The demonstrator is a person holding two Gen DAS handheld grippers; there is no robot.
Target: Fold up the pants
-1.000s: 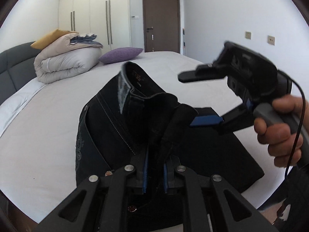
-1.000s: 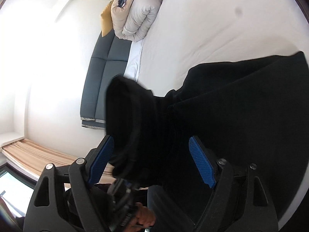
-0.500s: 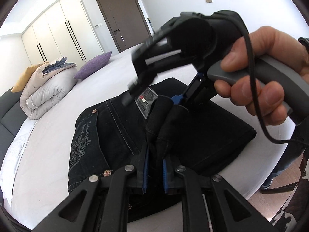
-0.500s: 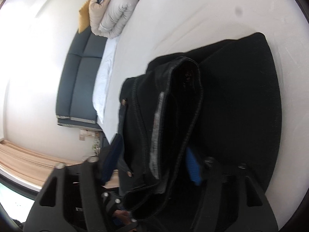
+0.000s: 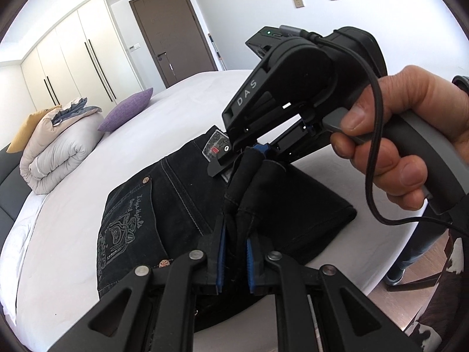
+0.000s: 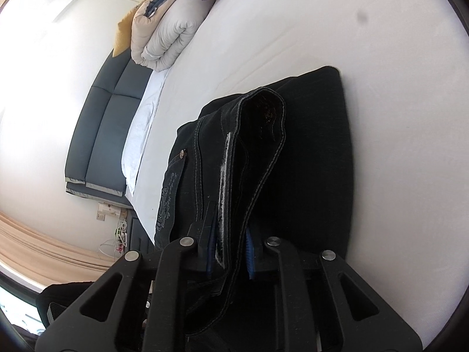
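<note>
Left wrist view first: the left gripper (image 5: 234,259) was clamped tight on a bunched fold of the black jeans (image 5: 164,205), the dark denim squeezed between its blue pads (image 5: 220,259). The jeans lay partly folded near the edge of the white bed (image 5: 164,135), with an embroidered back pocket (image 5: 126,234) facing up on the left side and a plain folded panel on the right. Just beyond the pinched fold, the right gripper (image 5: 243,155) came in from the right, held by a hand (image 5: 390,138) wrapped around its grey handle, a black cable (image 5: 378,146) looping past the knuckles. Its fingers had just been closing, with denim between them next to the waistband label (image 5: 215,146). Further back sat a rolled duvet (image 5: 55,149), a purple cushion (image 5: 126,111), white wardrobes (image 5: 70,64) and a brown door (image 5: 173,32). Right wrist view, tilted sideways: the right gripper (image 6: 228,249) was pinching the waistband of the black jeans (image 6: 310,146), the fabric standing up in a loop between the blue pads (image 6: 249,249). The rest of the jeans rested flat on the white bed (image 6: 322,29), with the rolled duvet (image 6: 167,38) and a dark grey headboard (image 6: 102,129) behind.
</note>
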